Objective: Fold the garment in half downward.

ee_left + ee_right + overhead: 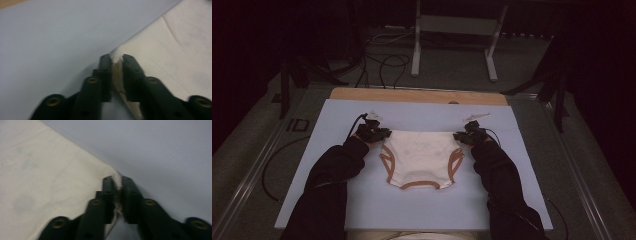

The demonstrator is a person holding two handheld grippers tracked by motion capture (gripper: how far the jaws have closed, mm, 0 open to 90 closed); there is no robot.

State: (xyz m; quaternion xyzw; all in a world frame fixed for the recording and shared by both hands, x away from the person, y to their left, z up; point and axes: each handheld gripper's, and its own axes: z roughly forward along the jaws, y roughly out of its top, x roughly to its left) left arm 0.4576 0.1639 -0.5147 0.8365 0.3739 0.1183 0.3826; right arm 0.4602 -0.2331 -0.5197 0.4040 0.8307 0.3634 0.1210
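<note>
In the middle of the pale blue mat (332,165) lies a pair of cream underpants (422,155) with brown trim, spread flat, waistband at the far side. You hold one far corner in each tool: your left gripper (377,132) has the left corner between its jaws, and your right gripper (468,135) the right corner. In both gripper views the jaws sit close around the pinched cloth, though a slight gap shows, so the grip looks loose. The cloth looks light, soft and limp; it will likely sag and fold wherever unsupported, so the waistband corners are the sensible places to hold. The mat covers a wooden board (417,95), and beyond it the dim room shows grey carpet, loose cables (382,65) and a white stand (457,30).
</note>
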